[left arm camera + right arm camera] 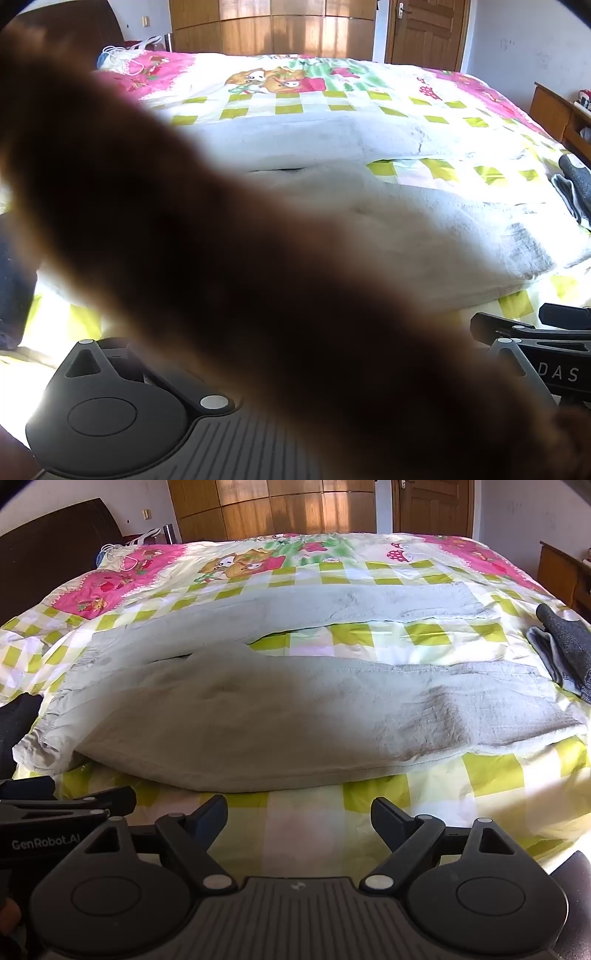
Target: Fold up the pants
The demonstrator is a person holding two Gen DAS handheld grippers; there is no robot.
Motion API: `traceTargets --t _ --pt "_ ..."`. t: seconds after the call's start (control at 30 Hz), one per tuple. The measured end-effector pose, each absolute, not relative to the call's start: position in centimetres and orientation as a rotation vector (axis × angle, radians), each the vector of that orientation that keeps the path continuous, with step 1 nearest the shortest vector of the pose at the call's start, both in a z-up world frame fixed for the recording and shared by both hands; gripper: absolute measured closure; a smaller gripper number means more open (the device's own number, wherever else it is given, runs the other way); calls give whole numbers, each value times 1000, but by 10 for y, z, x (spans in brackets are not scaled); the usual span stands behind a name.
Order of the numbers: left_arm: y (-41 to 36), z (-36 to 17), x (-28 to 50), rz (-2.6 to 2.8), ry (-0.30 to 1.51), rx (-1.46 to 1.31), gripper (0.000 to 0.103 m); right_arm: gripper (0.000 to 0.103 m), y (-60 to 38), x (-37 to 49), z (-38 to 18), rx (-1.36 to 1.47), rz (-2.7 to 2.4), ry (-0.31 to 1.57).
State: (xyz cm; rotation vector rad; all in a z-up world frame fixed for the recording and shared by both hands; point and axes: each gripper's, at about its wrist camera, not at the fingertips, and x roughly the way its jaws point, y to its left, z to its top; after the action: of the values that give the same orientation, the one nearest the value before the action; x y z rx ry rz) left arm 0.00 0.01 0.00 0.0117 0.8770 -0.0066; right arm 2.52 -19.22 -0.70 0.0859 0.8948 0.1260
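1. A bed (406, 635), covered in a green-checked cartoon quilt, is filling both views.
2. The pale grey pants (258, 709) are lying spread flat across the quilt, waist to the left, both legs running right with a gap between them.
3. A dark grey garment (565, 653) is lying at the bed's right edge, just beside the leg ends.
4. The right gripper (299, 812) is hovering near the pants' near edge, fingers spread wide, nothing between them.
5. The left gripper (110, 398) is sitting mostly hidden behind a blurred brown shape (221, 258); by its reading it is spread wide.
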Motion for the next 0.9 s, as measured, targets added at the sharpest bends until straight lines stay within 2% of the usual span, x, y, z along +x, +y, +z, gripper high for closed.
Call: traceTargets --t 0.9 --pt "-2 -10 2 -39 908 -12 0 6 -192 28 -13 64 111 910"
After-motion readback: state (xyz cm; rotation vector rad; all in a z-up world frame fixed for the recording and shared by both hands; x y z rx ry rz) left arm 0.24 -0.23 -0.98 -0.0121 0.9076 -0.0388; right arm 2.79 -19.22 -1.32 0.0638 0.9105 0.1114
